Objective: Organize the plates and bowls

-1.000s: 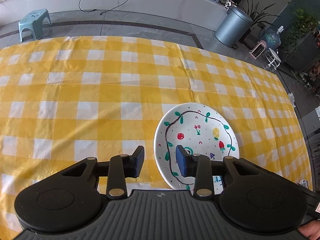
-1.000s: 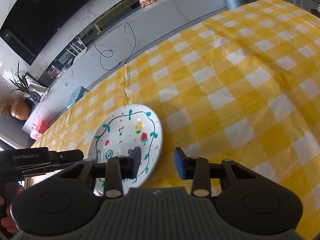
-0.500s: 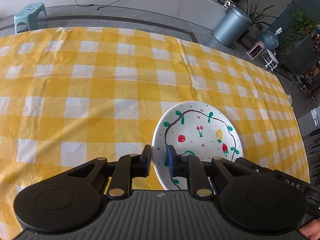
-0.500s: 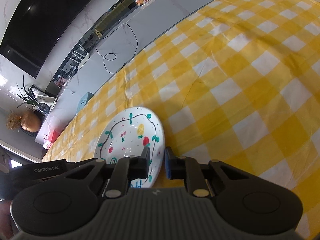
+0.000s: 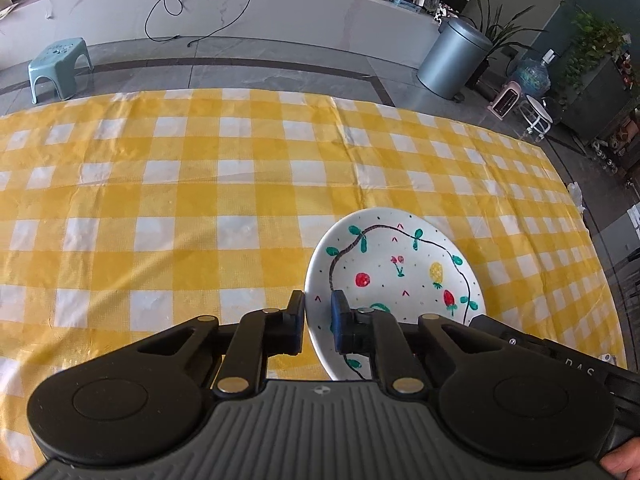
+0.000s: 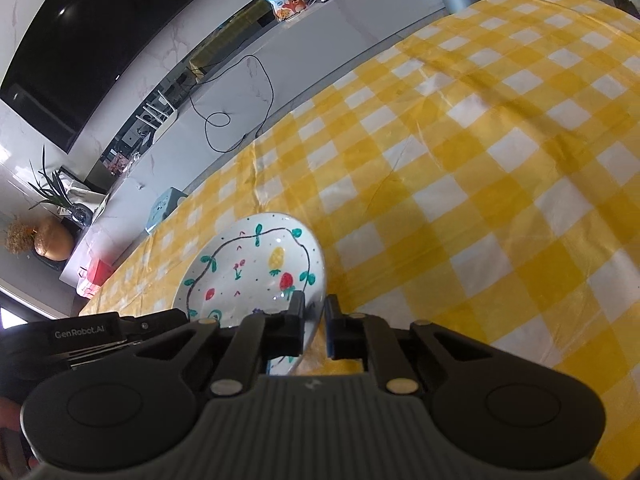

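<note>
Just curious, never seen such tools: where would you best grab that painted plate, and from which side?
By its thin raised rim, from the near edge, one finger over and one under. The plate lies flat on the cloth, so only the rim offers a pinch. Left gripper and right gripper each have that rim between their fingers.

A white plate (image 5: pixel 394 264) painted with fruit and green vine lies on yellow-and-white checked cloth (image 5: pixel 180 200).
</note>
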